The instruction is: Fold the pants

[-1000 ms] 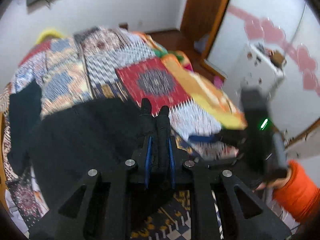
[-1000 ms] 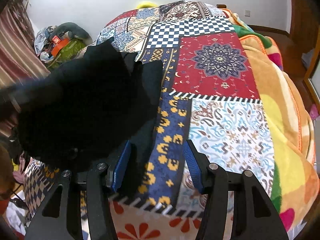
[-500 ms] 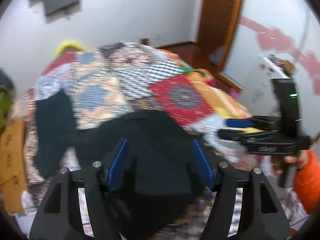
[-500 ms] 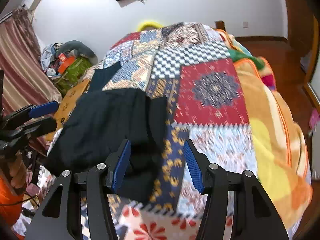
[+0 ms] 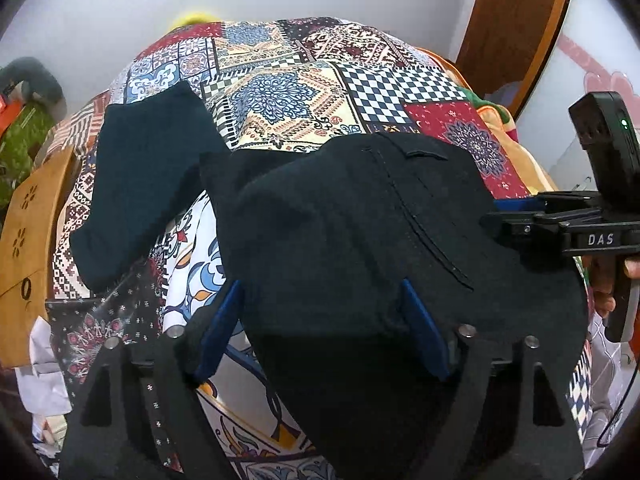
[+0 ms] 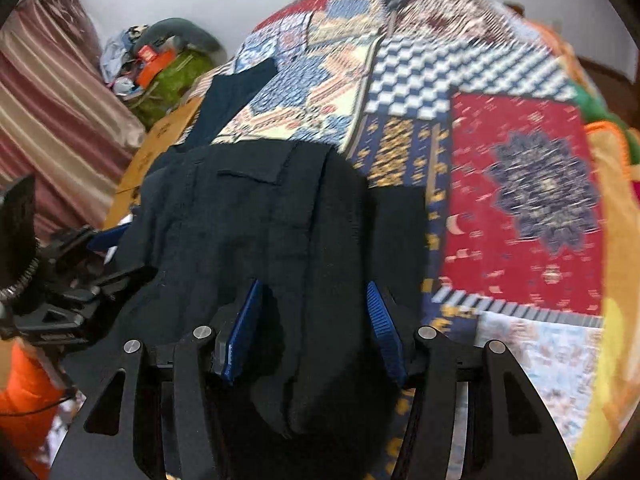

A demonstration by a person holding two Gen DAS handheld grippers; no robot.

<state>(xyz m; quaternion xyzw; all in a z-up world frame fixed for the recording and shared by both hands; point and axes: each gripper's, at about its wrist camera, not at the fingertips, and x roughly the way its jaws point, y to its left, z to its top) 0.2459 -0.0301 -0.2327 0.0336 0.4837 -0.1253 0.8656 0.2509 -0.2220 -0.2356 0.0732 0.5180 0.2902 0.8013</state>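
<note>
Black pants (image 5: 360, 240) lie on a patchwork bedspread (image 5: 288, 92), with the waist part bunched near me and one leg (image 5: 140, 184) stretching to the far left. My left gripper (image 5: 320, 324) is open, its blue pads either side of the fabric's near edge. My right gripper (image 6: 316, 328) is open over the same heap (image 6: 260, 220). Each gripper shows in the other's view: the right one (image 5: 520, 216) at the pants' right edge, the left one (image 6: 100, 256) at their left edge.
The bed's near edge runs below both grippers. A wooden board (image 5: 24, 240) stands at the bed's left. A pile of clutter (image 6: 160, 64) and a striped curtain (image 6: 52, 128) lie left. A brown door (image 5: 516, 20) stands at the far right.
My left gripper opened and let go of the pants, which now rest on the bed. Both grippers have drawn in low over the heap. The right gripper stayed open.
</note>
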